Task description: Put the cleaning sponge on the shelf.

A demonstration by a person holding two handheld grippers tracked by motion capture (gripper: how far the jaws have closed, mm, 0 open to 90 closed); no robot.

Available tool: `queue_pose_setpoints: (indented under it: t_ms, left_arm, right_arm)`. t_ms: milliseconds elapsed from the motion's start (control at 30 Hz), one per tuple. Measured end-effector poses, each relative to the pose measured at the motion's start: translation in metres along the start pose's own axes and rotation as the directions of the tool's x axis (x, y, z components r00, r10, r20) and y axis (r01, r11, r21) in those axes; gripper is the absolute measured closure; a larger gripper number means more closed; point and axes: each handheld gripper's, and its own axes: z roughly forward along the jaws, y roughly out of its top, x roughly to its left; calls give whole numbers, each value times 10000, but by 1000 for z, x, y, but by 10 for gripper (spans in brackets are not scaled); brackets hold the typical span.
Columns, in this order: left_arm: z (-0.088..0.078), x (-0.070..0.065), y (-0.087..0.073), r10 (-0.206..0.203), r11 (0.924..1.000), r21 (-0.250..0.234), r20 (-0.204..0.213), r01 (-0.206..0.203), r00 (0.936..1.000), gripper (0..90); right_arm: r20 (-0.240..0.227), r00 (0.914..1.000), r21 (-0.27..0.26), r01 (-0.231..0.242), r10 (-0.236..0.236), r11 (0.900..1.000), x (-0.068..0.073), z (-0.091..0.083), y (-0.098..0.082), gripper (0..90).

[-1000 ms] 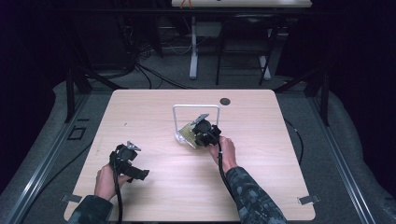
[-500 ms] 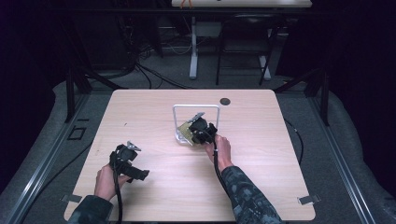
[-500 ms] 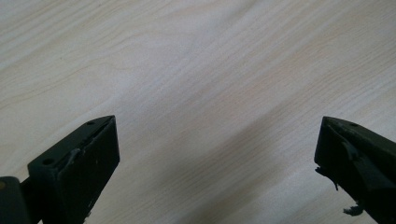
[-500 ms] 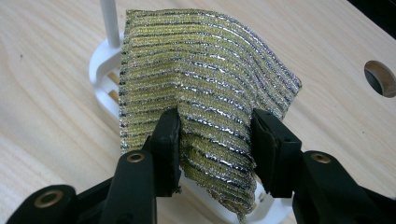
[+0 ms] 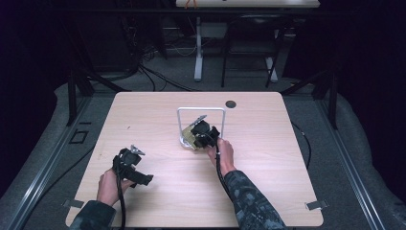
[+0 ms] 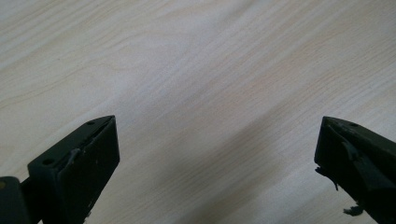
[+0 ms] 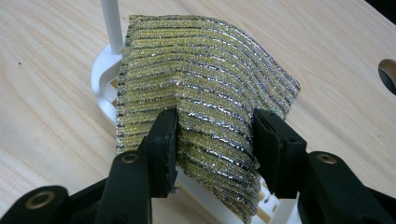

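Right gripper (image 7: 215, 144) fingers just opening, glittery cloth (image 7: 205, 93) between them

Striped glittery sponge cloth (image 7: 205, 88) lies between the just-opening jaws, over a white rack (image 7: 105, 70).

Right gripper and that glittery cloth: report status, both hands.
Right gripper jaws just opening, astride gold-and-silver striped cloth. Cloth draped on white rack. Left gripper open, idle over bare table. Nothing in the way.

High view: worktop (image 5: 268, 191) lit from above, surroundings near black, pic soft and grainy. Left gripper view: soft shadow bottom centre; tool (image 6: 217, 177) tips blurred.
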Motion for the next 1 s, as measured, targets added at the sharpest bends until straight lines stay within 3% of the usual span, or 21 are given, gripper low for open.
queue_pose_setpoints:
  t_ms: [367,567,700,900,1000]
  left_arm:
    - [0,-1,0,50,10000,21,58,-51,10000,0]
    - [1,-1,1,58,10000,8,84,-58,9999,0]
    - [1,-2,1,55,10000,30,91,-55,9999,0]
    - [3,-4,5,170,9998,31,110,-171,9998,0]
    - [5,-5,7,237,9997,72,134,-238,9996,0]
  right_arm:
    - [-141,9999,157,-4,6,9999,-4,1,-2,386]
    - [-87,9999,34,91,-91,10000,-5,-5,-4,252]
    - [-136,9996,-48,260,-260,9997,-3,-12,-5,218]
    - [-613,9976,-208,308,-321,9993,0,-24,-9,180]
    - [-911,9958,-296,96,-123,9995,-4,-31,-11,158]
